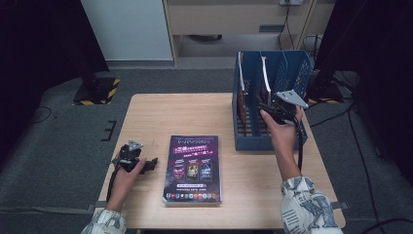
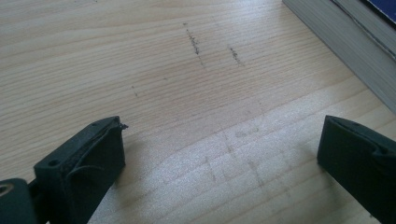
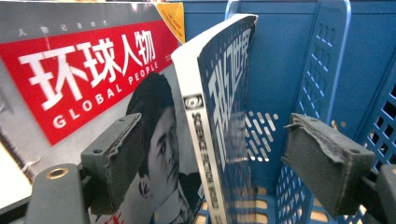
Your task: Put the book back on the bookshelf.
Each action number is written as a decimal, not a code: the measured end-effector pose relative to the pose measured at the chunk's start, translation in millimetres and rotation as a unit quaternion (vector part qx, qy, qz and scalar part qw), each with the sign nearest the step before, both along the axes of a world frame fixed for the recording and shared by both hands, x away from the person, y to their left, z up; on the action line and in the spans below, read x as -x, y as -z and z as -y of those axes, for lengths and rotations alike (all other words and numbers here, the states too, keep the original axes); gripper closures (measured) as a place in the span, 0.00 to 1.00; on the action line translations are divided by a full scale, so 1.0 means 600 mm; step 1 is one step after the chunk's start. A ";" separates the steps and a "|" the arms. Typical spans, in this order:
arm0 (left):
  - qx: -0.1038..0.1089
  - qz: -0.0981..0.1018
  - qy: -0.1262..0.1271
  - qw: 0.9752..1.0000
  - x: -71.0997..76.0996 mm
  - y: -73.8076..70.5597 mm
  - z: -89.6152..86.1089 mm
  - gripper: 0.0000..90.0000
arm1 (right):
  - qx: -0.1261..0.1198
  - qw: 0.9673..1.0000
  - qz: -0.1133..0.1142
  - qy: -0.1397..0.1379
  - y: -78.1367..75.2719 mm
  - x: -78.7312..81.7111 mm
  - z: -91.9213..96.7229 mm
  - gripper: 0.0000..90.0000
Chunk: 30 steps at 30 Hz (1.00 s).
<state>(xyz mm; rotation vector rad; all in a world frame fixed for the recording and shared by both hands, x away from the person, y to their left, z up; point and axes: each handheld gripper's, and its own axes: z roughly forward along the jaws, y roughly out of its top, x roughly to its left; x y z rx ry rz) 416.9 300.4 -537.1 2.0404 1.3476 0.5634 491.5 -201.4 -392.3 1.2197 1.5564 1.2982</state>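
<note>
Fingers of right gripper [image 3: 212,158] spread wide, pads clear of dark-covered magazine [image 3: 224,116] standing between them, nothing gripped. Magazine upright in blue file rack [image 3: 322,56], centre of right gripper view, leaning against red "Global People" magazine [image 3: 84,79] at frame left. High view: right gripper [image 1: 273,110] at rack [image 1: 272,141], right of frame centre. Left gripper [image 2: 219,158] also wide open, empty, over bare wooden table [image 2: 163,70]; thick book's [image 2: 345,51] edge at upper right. High view: book [image 1: 193,168] flat at lower centre, left gripper [image 1: 148,165] just left of it.
</note>
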 end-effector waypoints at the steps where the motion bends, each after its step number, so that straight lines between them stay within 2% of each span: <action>1: 0.000 0.000 0.000 1.000 0.000 0.000 0.000 0.00 | -0.002 1.000 -0.002 -0.002 0.001 0.003 0.001 0.22; 17: 0.000 0.000 0.000 1.000 0.000 0.000 0.000 0.00 | -0.012 0.999 -0.021 -0.025 0.015 0.030 -0.001 0.19; 30: 0.000 0.000 0.000 1.000 0.000 0.000 0.000 0.00 | -0.020 0.999 -0.024 -0.036 0.024 0.052 0.001 0.18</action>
